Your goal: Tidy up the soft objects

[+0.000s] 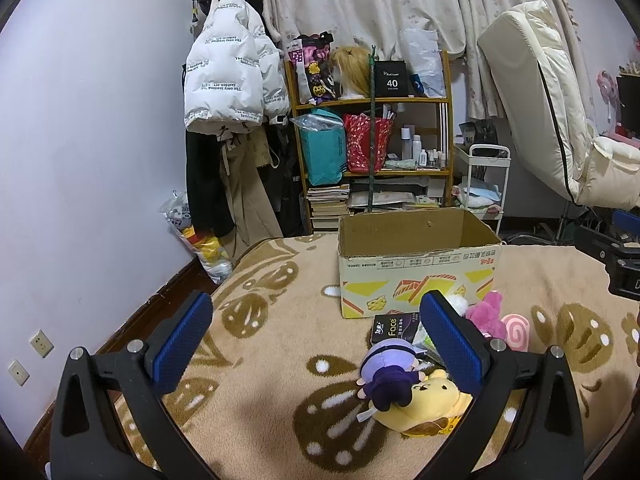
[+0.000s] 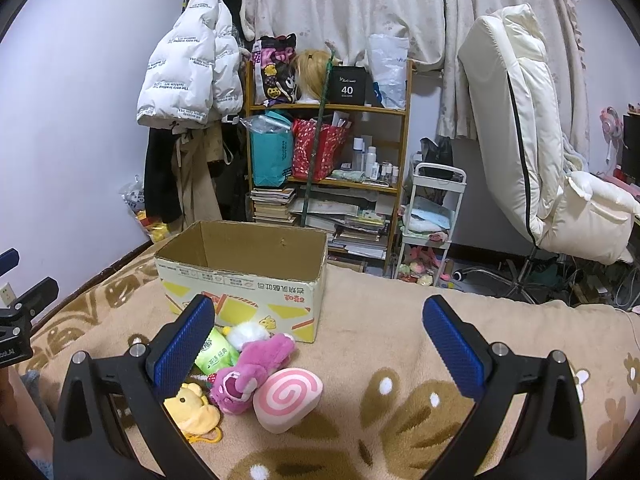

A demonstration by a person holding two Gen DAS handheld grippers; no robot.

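**Both grippers apart over the toy pile, box empty**

Bedroom scene; work surface is a bed (image 2: 400, 340) under a tan blanket with brown flower pattern.

Left gripper (image 1: 316, 340): jaws wide apart, nothing between them, held above the blanket. Right gripper (image 2: 318, 340): jaws likewise spread, holding nothing.

Nearest the grippers, a yellow plush (image 1: 424, 404) lies on the blanket with a purple doll (image 1: 386, 368) resting on top of it. Just beyond: a pink swirl cushion (image 2: 286, 398) touching a pink bear (image 2: 250, 374) lying on its side. Beside the bear, a green pack (image 2: 214, 352) and a white plush (image 2: 248, 334); a black "Face" pack (image 1: 394, 328) sits close to the box front.

Cardboard box (image 2: 244, 284) stands upright behind the pile, top open; the visible interior looks empty. All toys are outside it.

Farther back: wooden shelf (image 2: 328, 152) with bags and books, white jacket (image 2: 188, 76) hung at left, white cart (image 2: 434, 216), cream chair (image 2: 532, 140), curtains behind.
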